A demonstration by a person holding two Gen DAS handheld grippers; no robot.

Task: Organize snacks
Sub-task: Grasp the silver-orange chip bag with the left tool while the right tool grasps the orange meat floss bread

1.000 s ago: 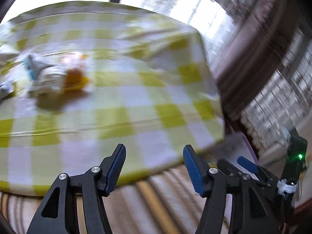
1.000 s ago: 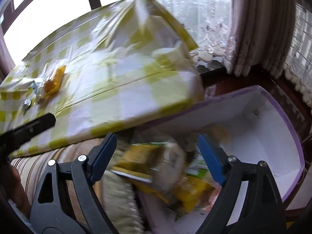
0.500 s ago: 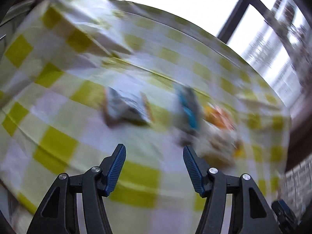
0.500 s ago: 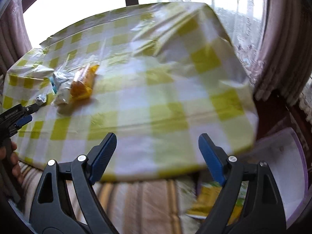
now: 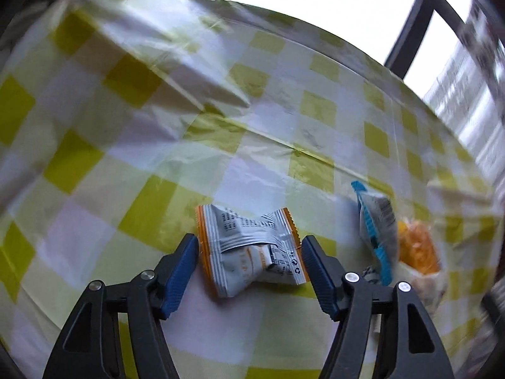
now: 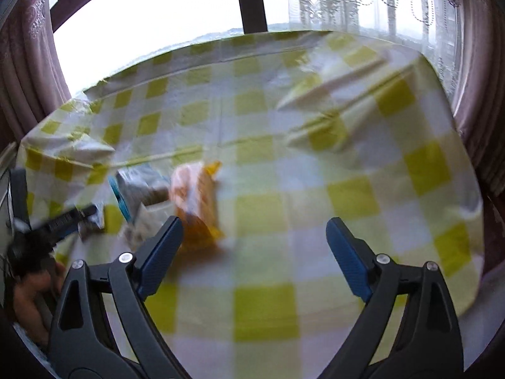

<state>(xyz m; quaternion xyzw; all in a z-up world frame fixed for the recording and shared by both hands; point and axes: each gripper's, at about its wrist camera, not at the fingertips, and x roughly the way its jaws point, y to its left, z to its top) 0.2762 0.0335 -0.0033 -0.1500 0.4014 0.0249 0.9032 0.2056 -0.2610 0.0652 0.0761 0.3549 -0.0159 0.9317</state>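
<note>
The left hand-held gripper (image 5: 249, 252) stood half open, straddling the orange-edged silver packet (image 5: 252, 246) on the checked counter (image 5: 142, 208), its pads beside the packet's ends but not yet pressing. To the right of that packet lay a blue-edged packet (image 5: 374, 224) and an orange snack (image 5: 416, 246). Closing squarely across the crinkled middle would likely hold best. The right hand-held gripper (image 6: 252, 246) was opening, with nothing between its fingers.

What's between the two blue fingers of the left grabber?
A crumpled silver packet with orange edges, lying on the checked tablecloth. The left wrist view shows it; the pads don't seem to press it.
</note>
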